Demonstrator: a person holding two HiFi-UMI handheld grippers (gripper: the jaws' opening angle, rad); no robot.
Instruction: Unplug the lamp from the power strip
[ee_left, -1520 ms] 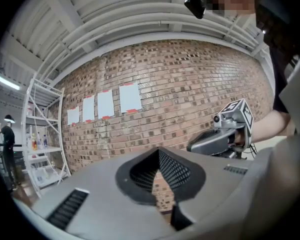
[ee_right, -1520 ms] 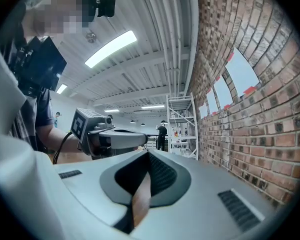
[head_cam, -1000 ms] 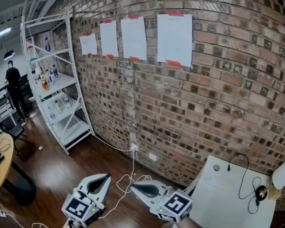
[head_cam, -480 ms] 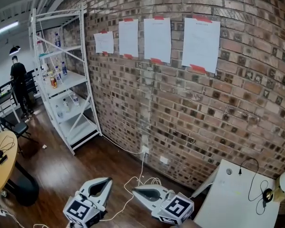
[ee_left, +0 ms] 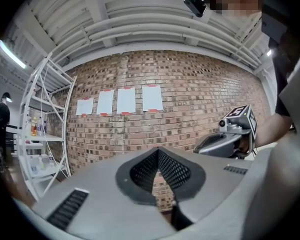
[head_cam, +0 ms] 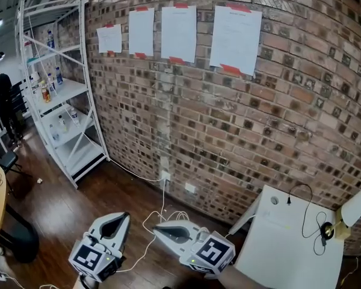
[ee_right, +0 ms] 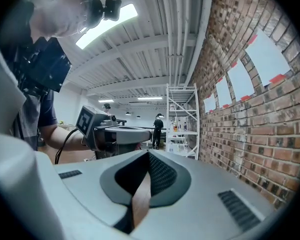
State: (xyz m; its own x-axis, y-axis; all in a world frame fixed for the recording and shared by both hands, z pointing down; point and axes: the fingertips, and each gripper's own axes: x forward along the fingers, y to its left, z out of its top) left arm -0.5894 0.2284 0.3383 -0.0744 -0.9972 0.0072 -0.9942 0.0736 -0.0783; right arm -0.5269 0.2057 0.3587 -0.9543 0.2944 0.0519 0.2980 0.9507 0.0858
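Observation:
The lamp (head_cam: 351, 213), with a white shade and a brass base, stands at the right edge of a white table (head_cam: 283, 251). Its black cord (head_cam: 311, 220) loops across the tabletop and ends in a plug (head_cam: 288, 201) near the far edge. No power strip shows in any view. My left gripper (head_cam: 121, 217) and right gripper (head_cam: 157, 228) hang low over the floor, left of the table and well away from the lamp. Both are shut with nothing between their jaws. The left gripper (ee_left: 159, 156) faces the brick wall. The right gripper (ee_right: 147, 156) points along the wall.
A brick wall (head_cam: 259, 119) with taped paper sheets (head_cam: 234, 38) fills the background. White cables (head_cam: 162, 217) trail from a wall socket (head_cam: 165, 176) across the wooden floor. A white shelf rack (head_cam: 60, 101) with bottles stands at the left, with a person (head_cam: 3, 104) beyond it.
The head view has swung, so the wall and shelf sit further left and more of the table shows. Both grippers stay low and shut.

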